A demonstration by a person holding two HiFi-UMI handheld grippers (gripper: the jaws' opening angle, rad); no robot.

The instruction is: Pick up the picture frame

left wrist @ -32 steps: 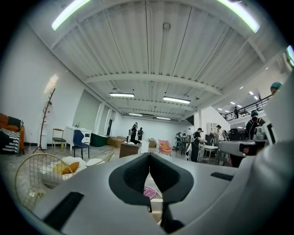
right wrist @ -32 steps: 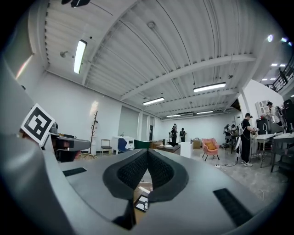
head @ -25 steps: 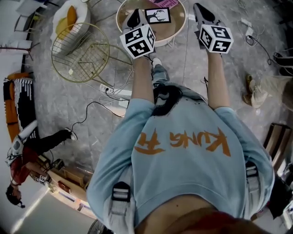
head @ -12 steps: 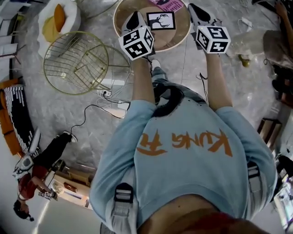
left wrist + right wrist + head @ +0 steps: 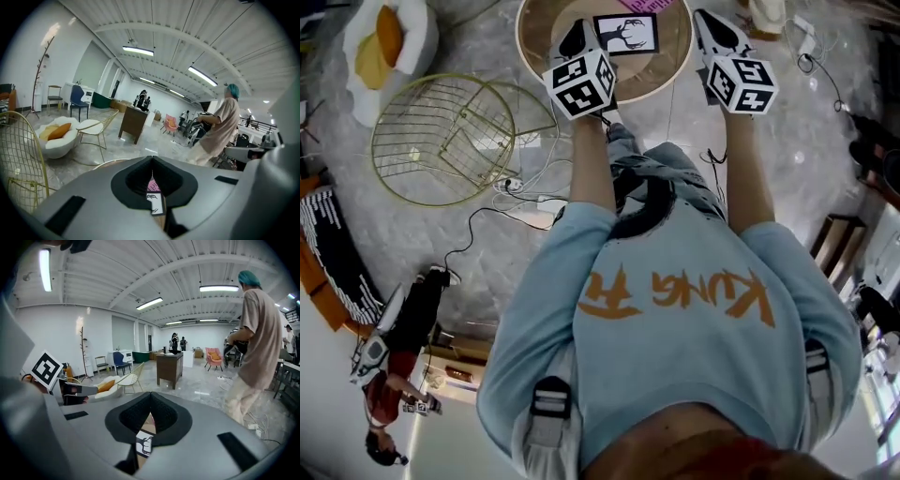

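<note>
Wooden and round, the table had the picture frame on it, between the two grippers. The left gripper and the right gripper both had their jaws shut tight, with nothing in them. To do this step well, I think one gripper had to open wide first, then close on the frame's edge. The frame was small, with black edges. Its white picture had a dark, branchy drawing.

I have bare table on both sides of the picture frame; a pink sheet lies just beyond it.
</note>
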